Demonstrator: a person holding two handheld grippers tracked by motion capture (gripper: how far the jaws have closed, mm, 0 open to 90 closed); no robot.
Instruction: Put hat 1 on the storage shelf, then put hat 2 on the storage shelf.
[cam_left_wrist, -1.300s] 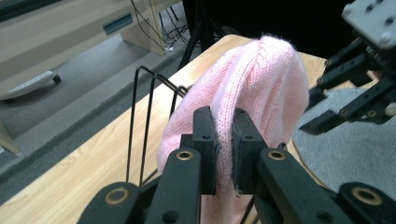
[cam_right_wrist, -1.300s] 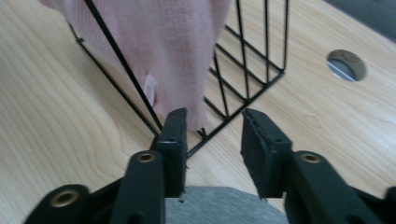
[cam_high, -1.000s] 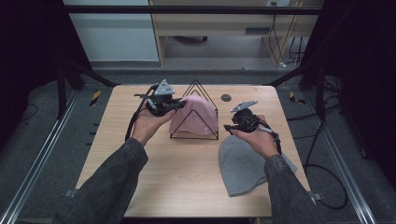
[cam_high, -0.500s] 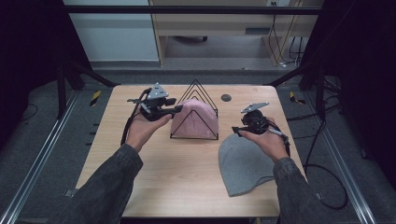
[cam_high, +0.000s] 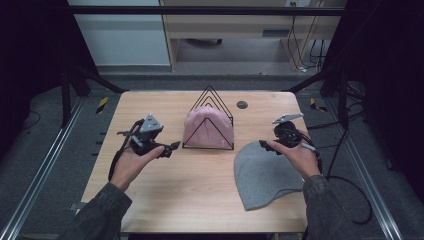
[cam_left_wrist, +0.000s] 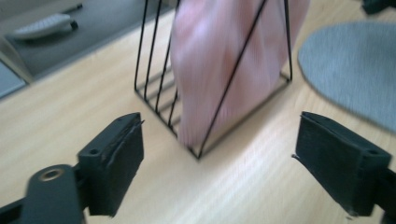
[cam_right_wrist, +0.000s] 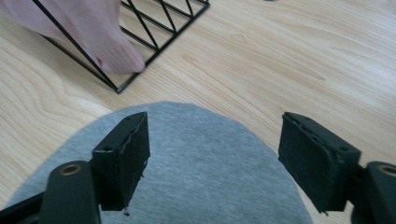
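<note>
Palms face up under both tools as I watch from above. My left gripper (cam_high: 170, 148) sits beside the black wire rack (cam_high: 216, 107), its jaws just spread wide with nothing between them. My right gripper (cam_high: 264, 146) hovers over the rounded top of the flat grey knit beanie (cam_high: 262, 176), likewise just opened and empty. A soft pink ribbed beanie (cam_high: 207, 129) is tucked inside the triangular rack.

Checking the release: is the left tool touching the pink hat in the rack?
Apart. The left gripper view shows the left tool open, bare table between its jaws and the pink hat farther off.
</note>
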